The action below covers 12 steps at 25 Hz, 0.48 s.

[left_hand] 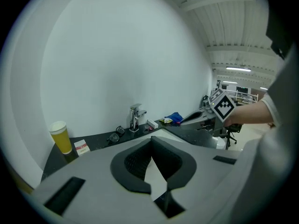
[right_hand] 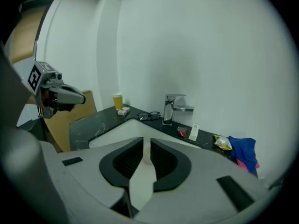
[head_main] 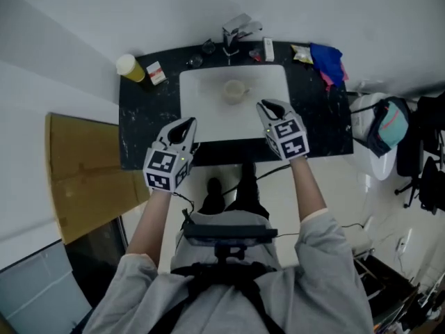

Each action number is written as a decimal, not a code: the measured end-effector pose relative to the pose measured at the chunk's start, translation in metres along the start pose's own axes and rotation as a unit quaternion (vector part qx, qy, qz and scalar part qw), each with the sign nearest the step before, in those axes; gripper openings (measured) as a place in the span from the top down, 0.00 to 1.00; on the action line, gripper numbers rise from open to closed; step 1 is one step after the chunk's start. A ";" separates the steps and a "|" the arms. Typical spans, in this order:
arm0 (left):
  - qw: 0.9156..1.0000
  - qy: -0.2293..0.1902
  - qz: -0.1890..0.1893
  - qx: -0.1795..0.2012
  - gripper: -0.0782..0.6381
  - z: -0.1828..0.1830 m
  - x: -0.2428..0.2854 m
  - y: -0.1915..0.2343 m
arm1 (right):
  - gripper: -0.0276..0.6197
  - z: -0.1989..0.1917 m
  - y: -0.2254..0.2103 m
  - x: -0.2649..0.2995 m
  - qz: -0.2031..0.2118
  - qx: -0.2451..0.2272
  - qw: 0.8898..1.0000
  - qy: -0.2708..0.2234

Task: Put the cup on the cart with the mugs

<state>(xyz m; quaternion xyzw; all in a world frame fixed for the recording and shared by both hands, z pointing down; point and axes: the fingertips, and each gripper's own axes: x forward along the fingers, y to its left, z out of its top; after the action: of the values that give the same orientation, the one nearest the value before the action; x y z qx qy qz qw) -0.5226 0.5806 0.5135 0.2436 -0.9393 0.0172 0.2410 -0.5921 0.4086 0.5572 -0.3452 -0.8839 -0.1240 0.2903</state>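
Left gripper point(head_main: 188, 124) has its jaws pressed together, right gripper point(head_main: 268, 106) is open just a crack, both empty and hovering by the sink's point(head_main: 201, 99) front edge; the cup point(head_main: 235, 90) sits inside the basin

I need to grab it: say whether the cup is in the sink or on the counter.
In the sink: the cup sits inside its white walls, near the faucet, off the black counter.

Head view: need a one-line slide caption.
Person holds left gripper and right gripper at the front edge of a white rectangular sink containing a pale handled cup, set in a black speckled counter.
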 end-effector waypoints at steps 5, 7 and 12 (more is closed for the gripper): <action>1.000 0.017 0.018 -0.019 0.89 -0.012 0.041 0.006 | 0.69 -0.020 -0.003 0.074 0.066 -0.067 0.993 0.078; 0.999 0.021 0.022 -0.030 0.89 -0.018 0.054 0.009 | 0.63 -0.031 0.001 0.100 0.091 -0.098 0.985 0.111; 0.998 0.037 0.026 -0.045 0.89 -0.038 0.082 0.014 | 0.31 -0.057 0.005 0.157 0.139 -0.160 0.961 0.180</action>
<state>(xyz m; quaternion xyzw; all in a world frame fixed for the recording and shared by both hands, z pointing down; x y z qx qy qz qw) -0.5752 0.5616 0.5860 0.2069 -0.9358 -0.0099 0.2853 -0.6575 0.4727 0.6970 -0.4784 -0.7290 -0.2823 0.3999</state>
